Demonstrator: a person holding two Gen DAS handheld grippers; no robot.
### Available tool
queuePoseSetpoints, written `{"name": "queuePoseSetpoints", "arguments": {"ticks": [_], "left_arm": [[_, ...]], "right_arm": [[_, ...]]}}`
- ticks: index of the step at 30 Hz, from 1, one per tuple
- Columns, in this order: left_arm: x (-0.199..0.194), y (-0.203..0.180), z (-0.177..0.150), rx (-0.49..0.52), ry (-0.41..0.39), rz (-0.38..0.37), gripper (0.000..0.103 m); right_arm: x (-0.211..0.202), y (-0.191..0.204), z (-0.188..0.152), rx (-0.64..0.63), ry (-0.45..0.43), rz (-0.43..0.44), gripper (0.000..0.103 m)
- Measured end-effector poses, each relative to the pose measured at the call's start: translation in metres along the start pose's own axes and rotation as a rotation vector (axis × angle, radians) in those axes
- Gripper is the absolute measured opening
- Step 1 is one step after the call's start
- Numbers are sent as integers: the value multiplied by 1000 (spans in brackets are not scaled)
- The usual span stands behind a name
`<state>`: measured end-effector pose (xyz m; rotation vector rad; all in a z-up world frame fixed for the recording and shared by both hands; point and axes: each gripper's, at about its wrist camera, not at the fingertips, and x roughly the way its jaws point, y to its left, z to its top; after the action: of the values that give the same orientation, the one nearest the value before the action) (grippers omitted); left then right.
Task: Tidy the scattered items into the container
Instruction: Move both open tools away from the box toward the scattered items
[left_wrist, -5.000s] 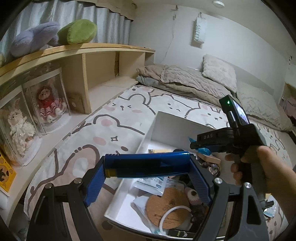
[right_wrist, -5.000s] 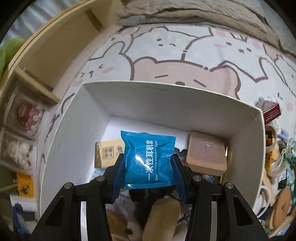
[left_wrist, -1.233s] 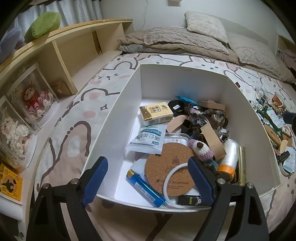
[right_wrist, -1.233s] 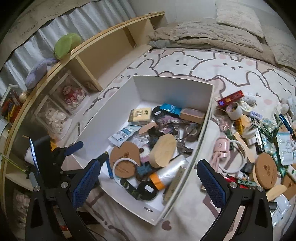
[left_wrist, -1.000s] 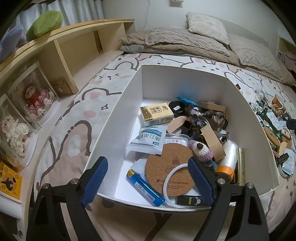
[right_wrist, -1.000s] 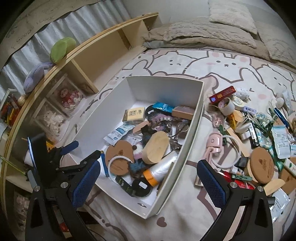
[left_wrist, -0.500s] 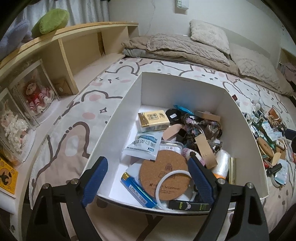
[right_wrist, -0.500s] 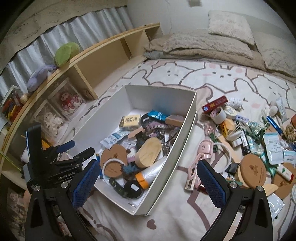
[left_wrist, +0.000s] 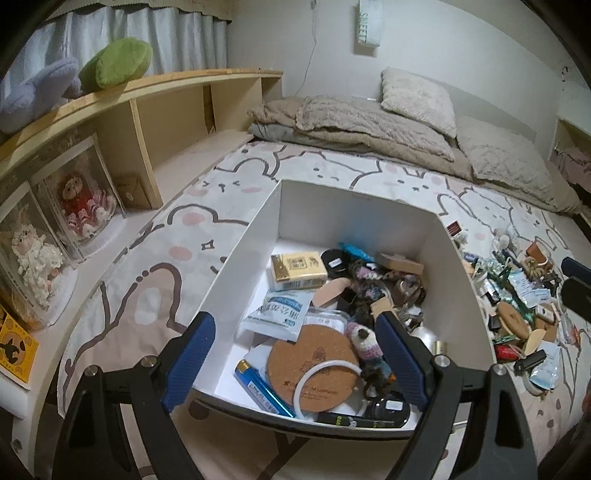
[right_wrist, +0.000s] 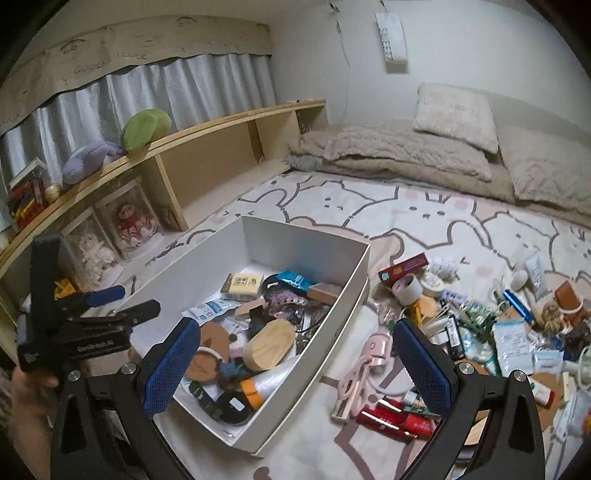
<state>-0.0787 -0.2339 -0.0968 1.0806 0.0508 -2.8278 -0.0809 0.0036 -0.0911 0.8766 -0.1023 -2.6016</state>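
A white box (left_wrist: 354, 206) (right_wrist: 314, 240) sits on the bed, holding many small items: a cork coaster (left_wrist: 310, 365), a blue tube (left_wrist: 264, 391), a yellow carton (left_wrist: 297, 269), a wooden oval lid (right_wrist: 269, 343). Scattered items lie on the bedsheet right of the box: a pink device (right_wrist: 369, 354), a red box (right_wrist: 402, 267), tape rolls (right_wrist: 408, 288), a cork coaster (left_wrist: 511, 319). My left gripper (left_wrist: 293, 363) is open and empty, above the box's near edge; it also shows in the right wrist view (right_wrist: 118, 301). My right gripper (right_wrist: 295, 369) is open and empty, raised above the box's right wall.
A wooden shelf (left_wrist: 147, 110) with boxed dolls (left_wrist: 83, 206) and plush toys (right_wrist: 144, 127) runs along the left. Folded blankets and pillows (left_wrist: 369, 122) lie at the far end of the bed. The bedsheet (right_wrist: 406, 210) has animal prints.
Five seconds ago the left gripper held the blue tube and the right a blue packet; both lie in the box now. Over the last second both grippers have pulled back and up.
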Motion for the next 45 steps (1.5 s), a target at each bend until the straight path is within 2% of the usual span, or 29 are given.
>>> {"name": "queuePoseSetpoints", "arguments": {"ticks": [2, 5, 12, 19, 29, 35, 45], "left_arm": [[-7, -2, 2, -2, -26, 0, 100], [-18, -5, 5, -2, -68, 2, 103], [-37, -12, 10, -19, -117, -69, 103], [-52, -26, 12, 2, -154, -91, 103], [-67, -39, 14, 7, -184, -125, 103], [-81, -51, 10, 20, -198, -158, 103], [-111, -74, 5, 37, -223, -168, 103]], "right_arm": [[-2, 0, 0, -9, -8, -2, 103], [-7, 1, -1, -27, -26, -7, 103], [-22, 2, -2, -64, -68, -24, 103], [-38, -6, 0, -59, -113, -35, 103], [-61, -23, -6, -82, -150, -111, 103], [-88, -32, -8, -82, -177, -150, 103], [-138, -52, -19, -69, -224, -215, 103]]}}
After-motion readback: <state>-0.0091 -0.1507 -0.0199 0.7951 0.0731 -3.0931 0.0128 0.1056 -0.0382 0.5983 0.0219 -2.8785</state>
